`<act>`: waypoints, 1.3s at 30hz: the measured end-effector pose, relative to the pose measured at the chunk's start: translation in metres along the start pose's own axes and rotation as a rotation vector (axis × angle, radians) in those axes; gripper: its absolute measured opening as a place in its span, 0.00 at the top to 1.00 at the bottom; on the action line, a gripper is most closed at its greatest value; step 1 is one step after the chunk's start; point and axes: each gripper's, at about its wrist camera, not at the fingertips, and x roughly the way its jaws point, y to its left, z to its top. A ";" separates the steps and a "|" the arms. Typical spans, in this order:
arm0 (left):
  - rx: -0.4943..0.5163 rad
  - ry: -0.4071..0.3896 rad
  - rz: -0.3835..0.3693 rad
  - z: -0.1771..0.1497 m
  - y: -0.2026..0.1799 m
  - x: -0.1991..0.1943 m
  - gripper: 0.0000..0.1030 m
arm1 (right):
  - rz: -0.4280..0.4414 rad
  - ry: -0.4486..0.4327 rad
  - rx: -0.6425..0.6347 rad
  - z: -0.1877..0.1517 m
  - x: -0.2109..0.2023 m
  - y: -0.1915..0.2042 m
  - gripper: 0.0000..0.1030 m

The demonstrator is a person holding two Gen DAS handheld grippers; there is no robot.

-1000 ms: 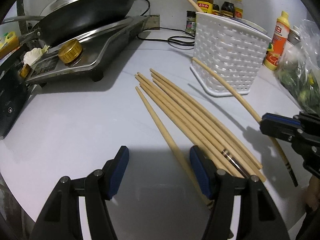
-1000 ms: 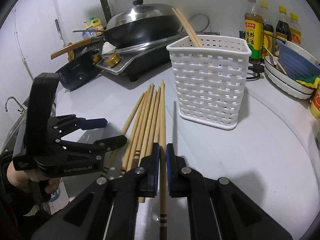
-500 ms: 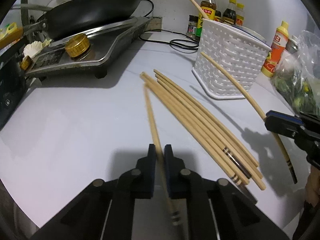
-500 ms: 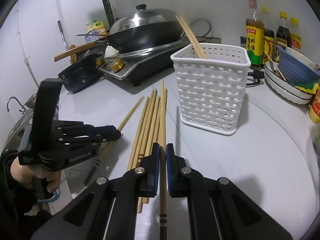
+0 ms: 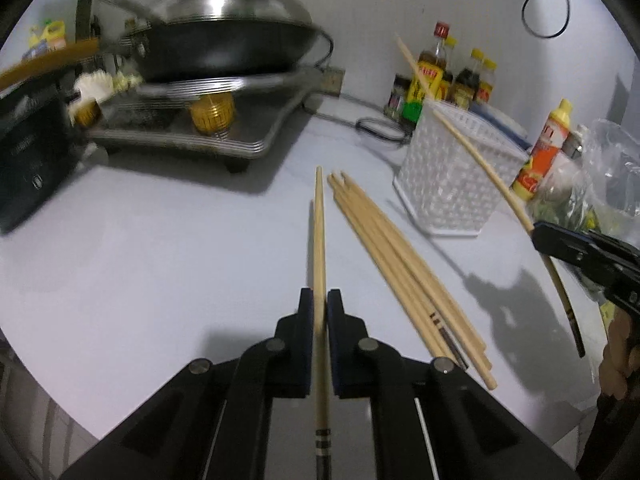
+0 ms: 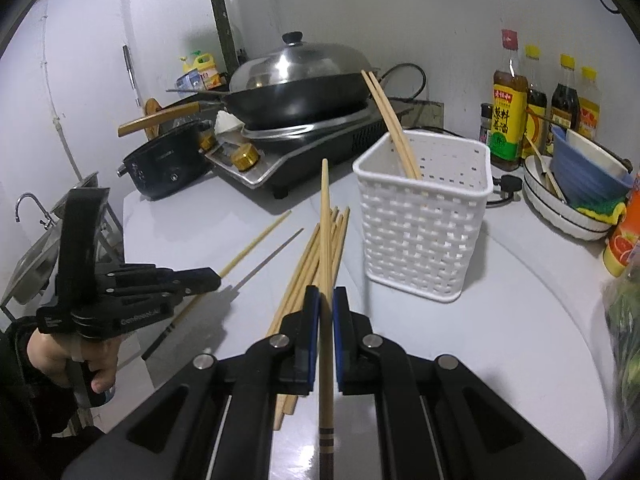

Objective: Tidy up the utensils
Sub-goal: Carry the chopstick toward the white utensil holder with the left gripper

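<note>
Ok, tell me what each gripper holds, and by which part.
The left gripper pinches one chopstick toward its banded butt end. The right gripper pinches another chopstick likewise, tip pointing forward.

My left gripper [image 5: 319, 312] and right gripper [image 6: 326, 306] were matte black plastic claws with blue pads [image 6: 313, 312] and round silver screws [image 6: 279, 340]. Pale lettering marked the left one's side; my sleeve [image 6: 16, 364] was dark.
</note>
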 end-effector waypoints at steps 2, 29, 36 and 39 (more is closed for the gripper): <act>0.011 -0.027 0.006 0.005 0.000 -0.011 0.94 | 0.005 -0.013 -0.005 0.006 -0.004 0.001 0.94; 0.015 -0.273 -0.043 0.069 0.010 -0.060 0.94 | -0.054 -0.162 -0.057 0.123 -0.033 -0.049 0.94; -0.005 -0.304 -0.040 0.079 0.031 -0.061 0.94 | -0.079 -0.163 -0.078 0.150 -0.007 -0.046 0.94; -0.029 -0.318 -0.037 0.079 0.043 -0.058 0.94 | -0.096 -0.159 -0.109 0.159 0.004 -0.040 0.94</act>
